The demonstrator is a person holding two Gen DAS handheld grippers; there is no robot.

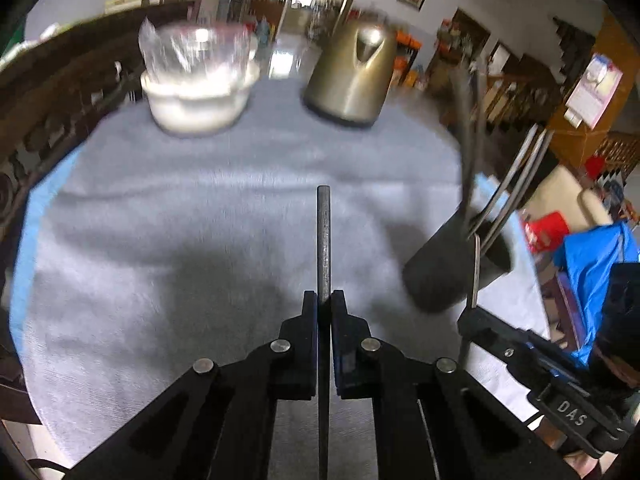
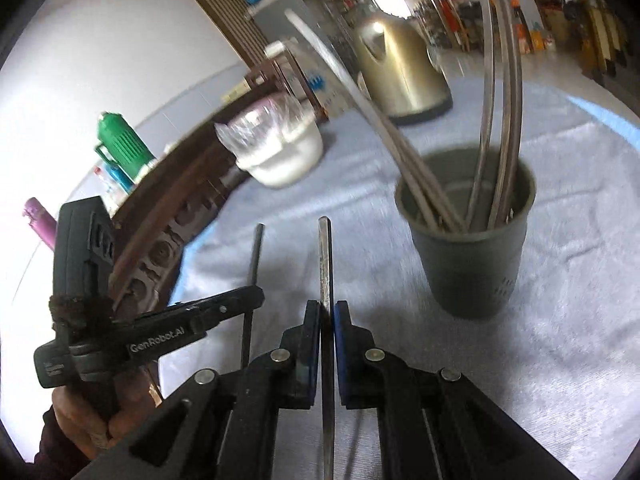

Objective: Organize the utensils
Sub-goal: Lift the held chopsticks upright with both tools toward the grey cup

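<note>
Both tongs are clamped narrow, each on a thin utensil. I read the left gripper (image 1: 324,300) as closed on a dark slender utensil (image 1: 323,236) that projects straight forward past its pads and runs back between the arms; whether it is a fork, spoon or knife I cannot tell. I read the right gripper (image 2: 327,312) as closed on a flat metal utensil (image 2: 326,264), also edge-on and unidentified.

In the right wrist view, the left gripper appears at lower left with a hand (image 2: 88,420) wrapped around its grip.

The grey cup (image 2: 468,256) stands upright on the grey tablecloth (image 2: 540,340), ahead and right of the right gripper. Several long metal utensils (image 2: 496,128) lean inside it, handles or ends up.

Farther back on the cloth stand a white bowl (image 1: 196,100) covered in clear plastic and a gold kettle (image 1: 352,76), well apart from the cup.
</note>
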